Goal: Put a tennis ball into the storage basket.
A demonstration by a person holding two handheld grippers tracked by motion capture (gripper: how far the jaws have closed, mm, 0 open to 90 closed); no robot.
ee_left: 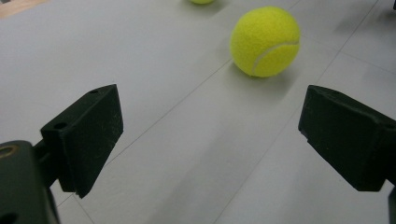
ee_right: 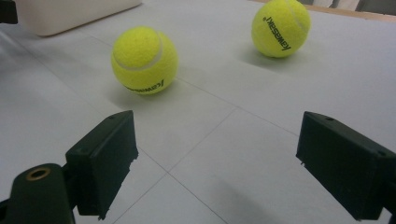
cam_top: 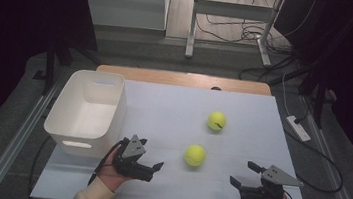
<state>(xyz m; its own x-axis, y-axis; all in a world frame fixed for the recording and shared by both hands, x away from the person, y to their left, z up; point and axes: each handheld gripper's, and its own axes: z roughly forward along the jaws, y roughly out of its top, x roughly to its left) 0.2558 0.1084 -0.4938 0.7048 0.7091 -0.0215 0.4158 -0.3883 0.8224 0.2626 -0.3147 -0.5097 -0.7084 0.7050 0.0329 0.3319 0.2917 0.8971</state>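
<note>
Two yellow tennis balls lie on the white table top. The nearer ball rests between my two grippers. The farther ball sits behind it, and its lower edge peeks in at the top of the left gripper view. My left gripper is open and empty, pointing right toward the nearer ball, a short way from it. My right gripper is open and empty, pointing left at both balls.
A white plastic bin, with nothing inside, stands at the table's left, just behind my left hand. A wooden strip marks the far table edge. On the floor to the right lie a power strip and cables.
</note>
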